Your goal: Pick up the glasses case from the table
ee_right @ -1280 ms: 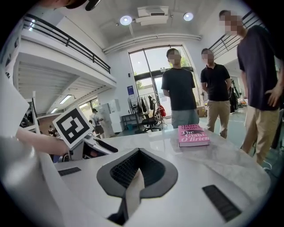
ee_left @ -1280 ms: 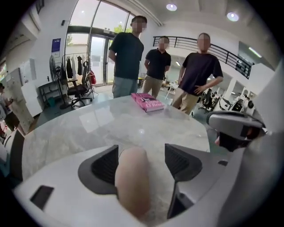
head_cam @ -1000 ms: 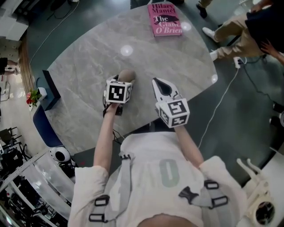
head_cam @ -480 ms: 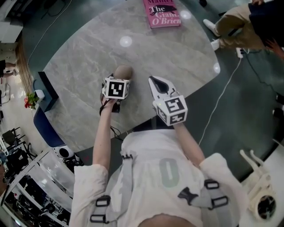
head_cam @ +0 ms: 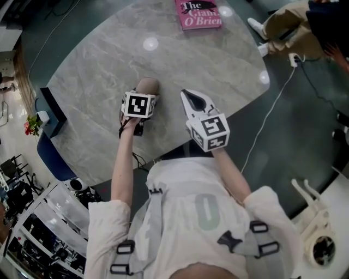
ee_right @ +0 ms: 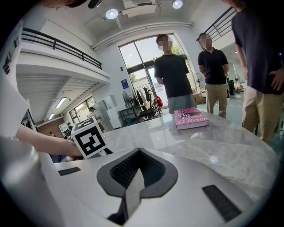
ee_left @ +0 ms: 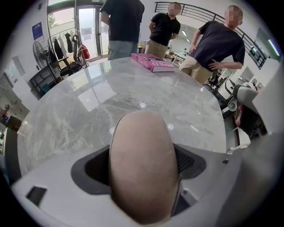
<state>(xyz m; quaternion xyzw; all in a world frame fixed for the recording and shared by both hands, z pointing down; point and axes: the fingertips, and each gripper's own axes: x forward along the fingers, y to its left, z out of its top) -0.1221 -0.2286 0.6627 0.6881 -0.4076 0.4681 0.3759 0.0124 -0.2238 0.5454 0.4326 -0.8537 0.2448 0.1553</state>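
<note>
The tan oval glasses case [head_cam: 148, 85] lies on the grey marble table [head_cam: 98, 71] near its front edge. My left gripper [head_cam: 143, 98] points steeply down over it, its marker cube hiding most of the case in the head view. In the left gripper view the case [ee_left: 141, 173] fills the gap between the dark pads [ee_left: 188, 162], and the jaws are opening around it. My right gripper [head_cam: 189, 97] hovers just to the right, apart from the case. Its jaws [ee_right: 136, 179] meet with nothing between them.
A pink book [head_cam: 199, 13] lies at the table's far edge. Several people [ee_left: 215, 44] stand beyond that edge. A dark blue chair [head_cam: 52, 109] sits at the table's left, and a white cable [head_cam: 272, 120] runs across the floor on the right.
My left gripper has come down closer onto the glasses case. The right gripper has stayed about where it was.
</note>
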